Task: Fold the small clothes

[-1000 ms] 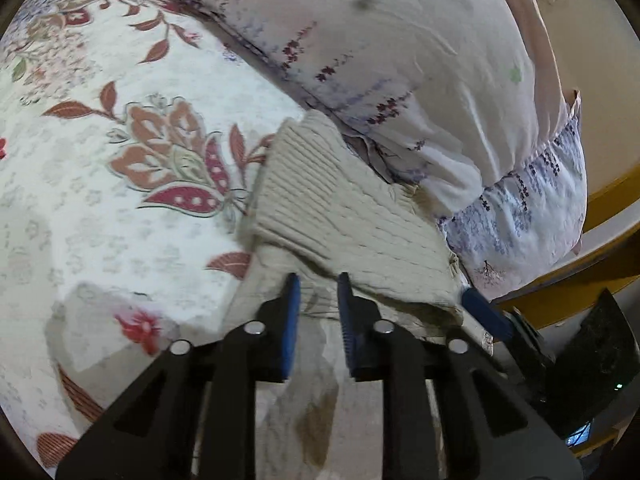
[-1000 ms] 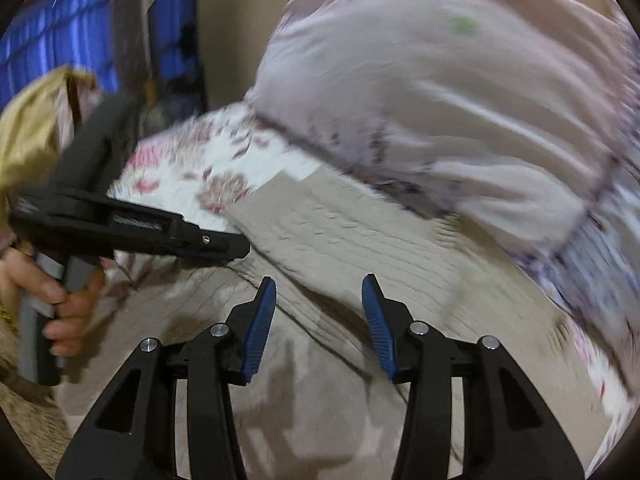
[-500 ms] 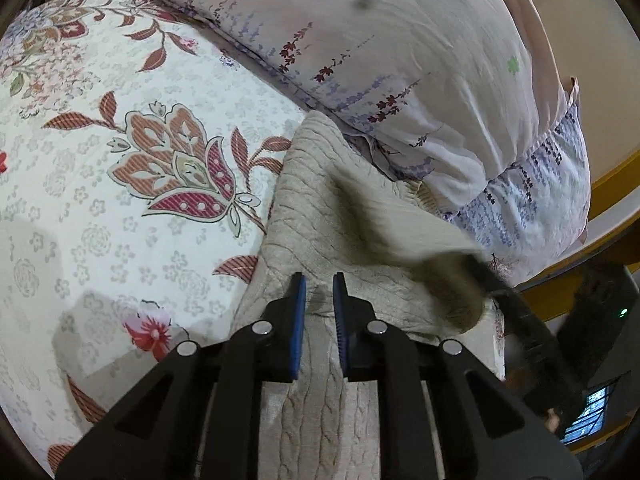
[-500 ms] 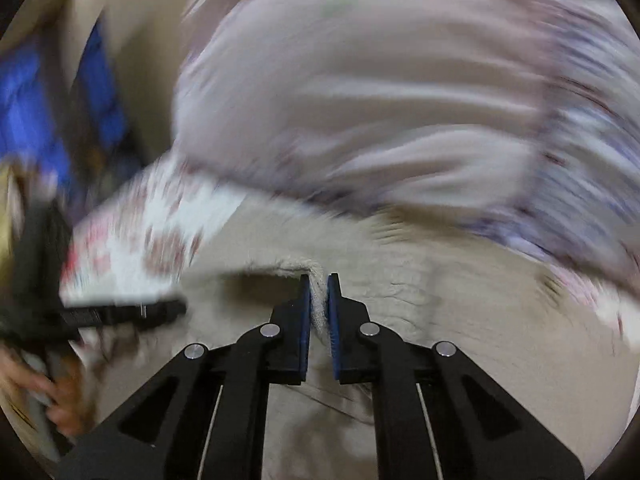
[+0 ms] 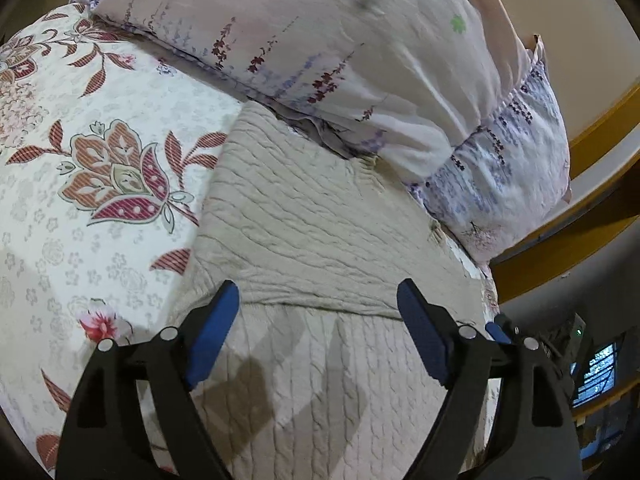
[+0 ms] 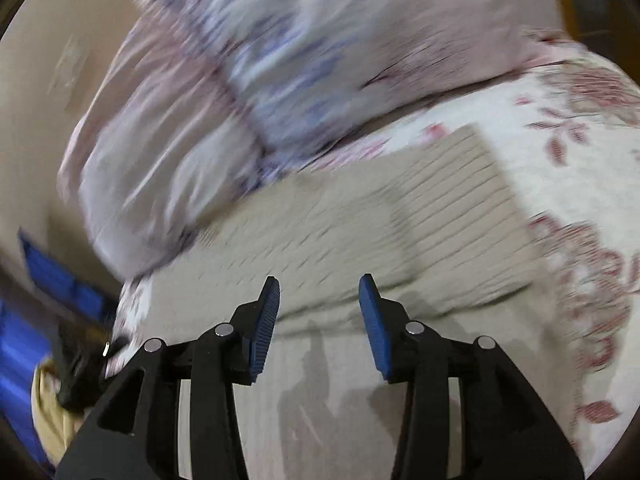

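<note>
Left gripper (image 5: 318,300): black frame, blue pads (image 5: 212,334), jaws spread wide, nothing between them. Right gripper (image 6: 319,294): same build, blue pads (image 6: 264,326), jaws parted more narrowly, nothing held; view motion-blurred.

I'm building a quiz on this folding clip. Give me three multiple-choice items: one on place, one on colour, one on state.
1. Where does the knit sweater lie?
A. on the floral bedspread, below the pillow
B. on a chair
C. on top of the pillow

2. What colour are the pads of the left tongs?
A. red
B. blue
C. green

3. What state are the right tongs in?
A. shut on the sweater
B. shut on the pillow
C. open, holding nothing

Answers:
1 A, the sweater rests flat on the bedspread with the pillow beyond it.
2 B, both pads show blue.
3 C, a clear gap separates the fingers.
</note>
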`<move>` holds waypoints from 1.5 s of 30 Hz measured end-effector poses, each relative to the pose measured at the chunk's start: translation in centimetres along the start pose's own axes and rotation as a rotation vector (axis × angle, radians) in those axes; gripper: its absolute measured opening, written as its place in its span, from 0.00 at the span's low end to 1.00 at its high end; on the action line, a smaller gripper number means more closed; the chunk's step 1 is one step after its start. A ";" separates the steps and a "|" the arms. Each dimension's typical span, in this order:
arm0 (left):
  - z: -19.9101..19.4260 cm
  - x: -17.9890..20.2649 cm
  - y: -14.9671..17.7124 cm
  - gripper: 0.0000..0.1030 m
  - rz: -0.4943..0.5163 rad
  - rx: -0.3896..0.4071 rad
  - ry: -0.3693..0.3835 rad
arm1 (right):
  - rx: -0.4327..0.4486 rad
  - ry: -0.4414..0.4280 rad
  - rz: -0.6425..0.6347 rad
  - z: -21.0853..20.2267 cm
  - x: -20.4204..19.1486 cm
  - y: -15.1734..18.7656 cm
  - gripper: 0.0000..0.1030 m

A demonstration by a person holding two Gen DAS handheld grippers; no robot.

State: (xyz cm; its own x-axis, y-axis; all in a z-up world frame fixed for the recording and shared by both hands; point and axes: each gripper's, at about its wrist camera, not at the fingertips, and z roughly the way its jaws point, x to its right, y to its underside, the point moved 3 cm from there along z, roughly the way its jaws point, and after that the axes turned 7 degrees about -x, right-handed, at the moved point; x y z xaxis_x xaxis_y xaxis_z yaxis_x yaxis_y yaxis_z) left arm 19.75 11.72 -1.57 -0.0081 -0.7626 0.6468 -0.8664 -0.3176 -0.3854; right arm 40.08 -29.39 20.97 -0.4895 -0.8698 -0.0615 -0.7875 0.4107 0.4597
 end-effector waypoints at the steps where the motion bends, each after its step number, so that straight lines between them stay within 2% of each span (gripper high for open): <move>1: -0.3 0.0 0.1 0.79 -0.001 0.000 0.010 | 0.007 0.017 0.019 0.0 0.6 -0.3 0.42; 5: -1.6 -0.3 0.2 0.79 0.013 0.023 -0.007 | -0.018 0.077 0.080 1.5 2.7 -1.6 0.42; 8: -2.5 -0.7 0.2 0.79 0.018 0.040 -0.031 | -0.063 0.071 0.103 3.1 3.7 -1.8 0.38; 11: -2.7 -1.2 0.3 0.79 0.017 0.039 -0.051 | -0.099 0.065 0.103 4.8 3.5 -1.6 0.28; 12: -2.6 -1.3 0.3 0.79 0.017 0.037 -0.055 | -0.092 0.071 0.084 5.0 3.1 -1.7 0.16; 13: -2.5 -1.4 0.4 0.79 0.016 0.034 -0.058 | -0.091 0.056 0.071 5.0 2.8 -1.7 0.10; 14: -2.4 -1.5 0.4 0.79 0.014 0.031 -0.061 | -0.082 0.048 0.067 4.6 2.6 -1.6 0.10; 18: -2.4 -1.6 0.6 0.79 0.021 0.030 -0.065 | 0.045 0.025 -0.005 0.6 0.6 -1.3 0.09; 20: -2.4 -1.5 0.6 0.79 0.029 0.030 -0.067 | 0.067 0.045 -0.027 -0.1 0.0 -0.9 0.09; 22: -2.2 -1.5 0.7 0.79 0.035 0.027 -0.073 | 0.039 0.115 -0.043 0.8 0.5 -0.4 0.09; 24: -2.1 -1.6 0.9 0.79 0.037 0.024 -0.074 | -0.035 0.201 -0.025 2.7 1.7 0.0 0.09; 25: -2.1 -1.7 1.0 0.79 0.037 0.021 -0.073 | -0.060 0.208 -0.021 3.4 2.2 0.2 0.09; 26: -2.3 -1.8 1.2 0.79 0.039 0.019 -0.067 | -0.038 0.214 -0.047 3.3 2.1 0.0 0.09; 27: -2.4 -1.8 1.4 0.79 0.041 0.021 -0.065 | -0.044 0.221 -0.060 3.2 1.9 0.1 0.10; 29: -3.1 -1.9 2.1 0.79 0.054 0.029 -0.057 | -0.032 0.185 -0.055 1.9 1.6 0.2 0.18; 31: -3.9 -2.0 2.7 0.79 0.064 0.038 -0.049 | -0.023 0.155 -0.056 0.7 1.5 0.3 0.42; 33: -4.9 -2.5 3.5 0.79 0.062 0.041 -0.032 | -0.001 0.106 -0.049 -1.2 2.2 1.0 0.51; 37: -6.1 -3.3 4.8 0.78 0.040 0.035 -0.002 | -0.006 0.057 -0.007 -4.3 4.9 3.1 0.52; 40: -6.6 -3.9 6.5 0.77 0.017 0.011 0.023 | -0.014 0.057 0.038 -6.3 7.4 4.8 0.52; 43: -6.6 -4.2 7.8 0.72 0.002 -0.009 0.047 | -0.021 0.086 0.067 -8.3 9.7 7.1 0.52; 45: -6.9 -4.1 8.9 0.67 0.006 -0.008 0.067 | -0.040 0.072 0.087 -8.9 10.6 8.3 0.51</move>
State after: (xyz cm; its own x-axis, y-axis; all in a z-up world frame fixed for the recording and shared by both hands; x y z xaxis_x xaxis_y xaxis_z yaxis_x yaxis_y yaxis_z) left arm 8.62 15.91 -3.12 -0.0463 -0.7249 0.6873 -0.8704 -0.3084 -0.3839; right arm 31.67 -37.64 32.06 -0.5264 -0.8491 0.0430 -0.7266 0.4756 0.4959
